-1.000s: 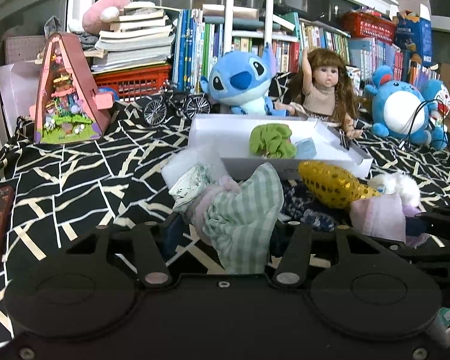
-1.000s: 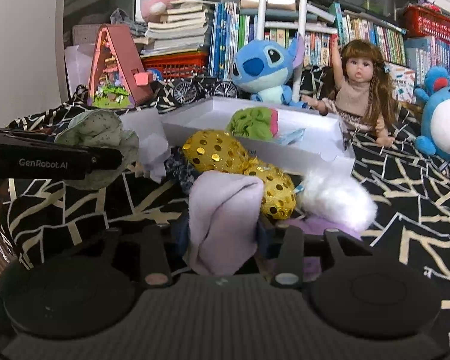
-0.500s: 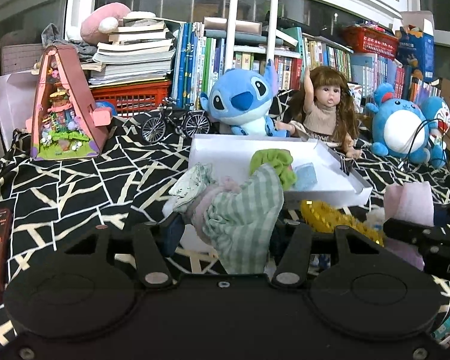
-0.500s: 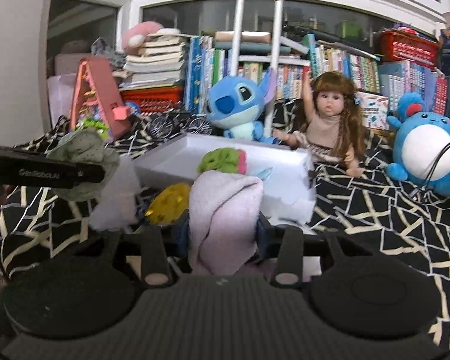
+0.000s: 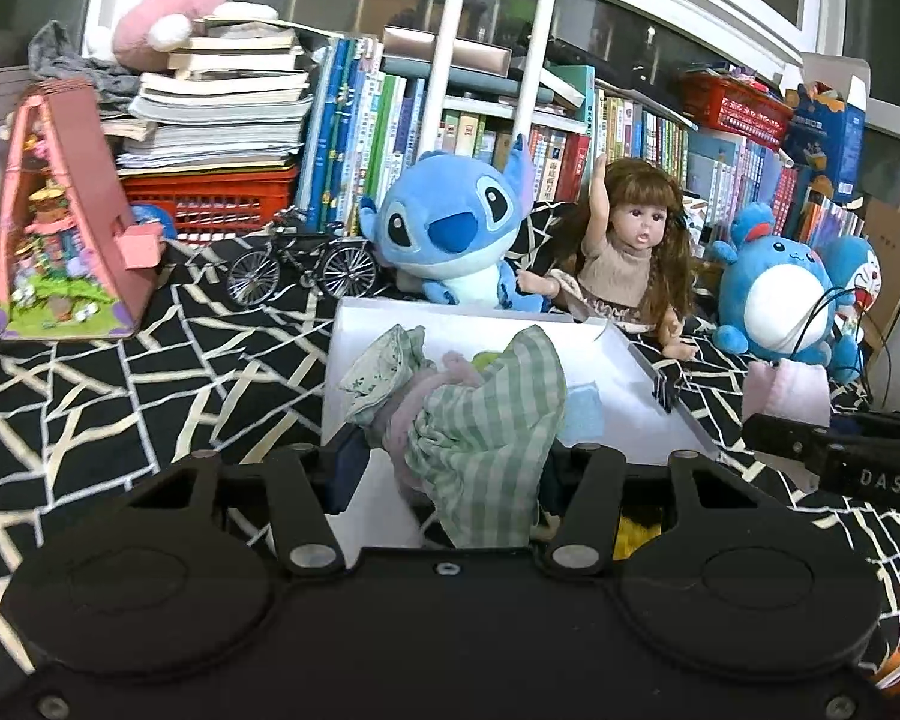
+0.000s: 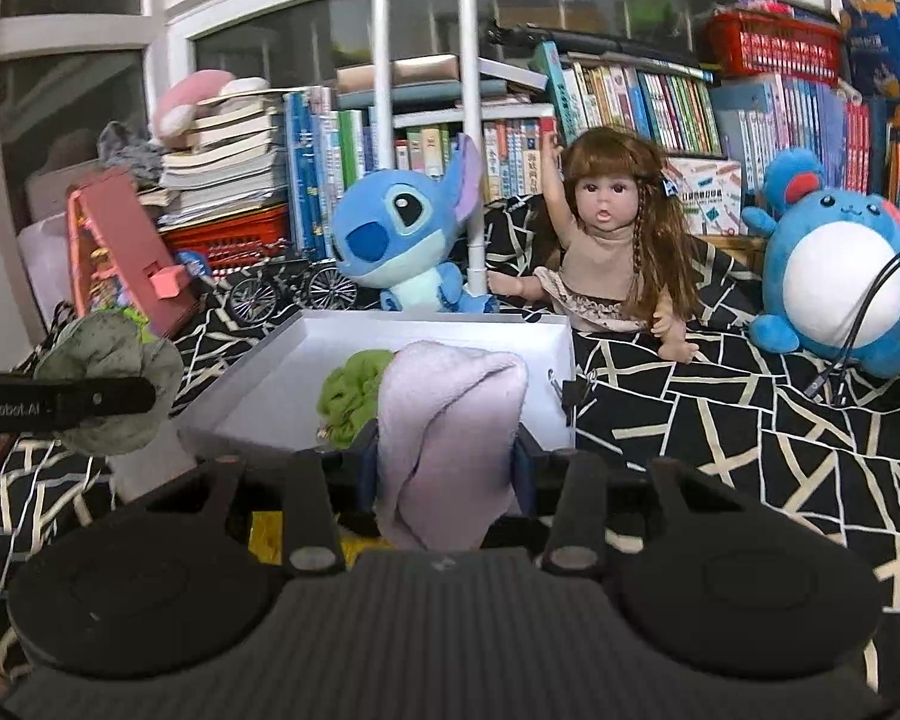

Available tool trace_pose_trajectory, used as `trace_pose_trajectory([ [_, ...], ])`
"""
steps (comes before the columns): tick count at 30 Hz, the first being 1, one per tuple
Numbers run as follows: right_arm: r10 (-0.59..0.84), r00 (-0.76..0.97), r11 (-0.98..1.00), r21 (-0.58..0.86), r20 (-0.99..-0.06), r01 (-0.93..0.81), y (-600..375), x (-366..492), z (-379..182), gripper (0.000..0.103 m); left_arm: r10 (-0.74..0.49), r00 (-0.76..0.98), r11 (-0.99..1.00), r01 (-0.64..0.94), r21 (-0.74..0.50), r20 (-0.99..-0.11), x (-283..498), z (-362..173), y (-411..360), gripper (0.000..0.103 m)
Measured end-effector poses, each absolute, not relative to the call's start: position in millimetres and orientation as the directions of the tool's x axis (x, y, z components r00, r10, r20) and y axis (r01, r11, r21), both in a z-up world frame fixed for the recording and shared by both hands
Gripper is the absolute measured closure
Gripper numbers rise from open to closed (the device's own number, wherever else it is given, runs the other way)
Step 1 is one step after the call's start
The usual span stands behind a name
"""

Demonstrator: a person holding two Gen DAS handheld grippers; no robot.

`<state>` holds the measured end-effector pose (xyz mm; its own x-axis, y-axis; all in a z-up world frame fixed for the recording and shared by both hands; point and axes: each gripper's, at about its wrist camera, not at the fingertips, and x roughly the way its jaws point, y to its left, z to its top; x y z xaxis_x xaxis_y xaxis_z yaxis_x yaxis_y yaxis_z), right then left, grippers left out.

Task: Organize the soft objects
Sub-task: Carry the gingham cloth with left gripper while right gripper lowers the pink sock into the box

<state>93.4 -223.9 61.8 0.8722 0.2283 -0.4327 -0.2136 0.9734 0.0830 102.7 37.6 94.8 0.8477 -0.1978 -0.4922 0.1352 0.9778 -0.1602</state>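
Green-and-white checked cloth bundle with pink ruffled trim (image 5: 486,432) clamped between jaws of left gripper (image 5: 450,468), held clear above near edge of shallow white cardboard tray (image 5: 642,384). Pale lilac fleece cloth (image 6: 444,438) clamped in right gripper (image 6: 444,468), likewise above tray's near edge, toward its near right corner. Both jaw sets part-closed, pads pressing into fabric.

Already lying in tray: lime-green ruffled scrunchie (image 6: 348,396) mid-floor; small light-blue soft square (image 5: 582,414) toward right wall. Rest of tray floor bare.

Gold sequinned item (image 5: 636,531) glimpsed below, in front of tray; not yet boxed.

Judged progress: partway. Two pieces in, two in hand and poised for release, at least one left outside.

Around tray: black bedspread with cream line pattern (image 5: 120,378); blue plush alien (image 5: 450,234), long-haired doll (image 5: 624,252), round blue plush (image 5: 780,300) along far side.
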Motion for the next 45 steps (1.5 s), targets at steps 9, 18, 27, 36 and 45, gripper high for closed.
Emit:
trace_pose_trajectory([
  [9, 0.253, 0.827, 0.965, 0.189, -0.502, -0.181, -230.2, 158.9, 71.4, 0.056, -0.225, 0.805, 0.971, 0.138, -0.196, -0.549, 169.4, 100.8, 22.6, 0.051],
  [18, 0.248, 0.748, 0.965, 0.225, -0.616, -0.134, -223.4, 214.7, 51.6, 0.056, -0.193, 0.715, 0.977, 0.079, -0.197, -0.672, 241.2, 71.6, 7.4, 0.051],
  [27, 0.201, 0.722, 0.974, 0.215, -0.661, -0.074, -216.8, 238.0, 30.3, 0.056, -0.146, 0.679, 0.985, 0.028, -0.173, -0.719, 269.0, 45.4, 1.3, 0.051],
  [36, 0.189, 0.71, 0.976, 0.207, -0.678, -0.062, -211.2, 248.2, 22.6, 0.056, -0.132, 0.669, 0.988, 0.03, -0.15, -0.732, 278.3, 38.0, -5.4, 0.051],
  [45, 0.202, 0.693, 0.972, 0.227, -0.692, -0.057, -208.1, 253.5, 16.4, 0.056, -0.124, 0.666, 0.99, 0.029, -0.141, -0.736, 281.4, 33.3, -7.7, 0.05],
])
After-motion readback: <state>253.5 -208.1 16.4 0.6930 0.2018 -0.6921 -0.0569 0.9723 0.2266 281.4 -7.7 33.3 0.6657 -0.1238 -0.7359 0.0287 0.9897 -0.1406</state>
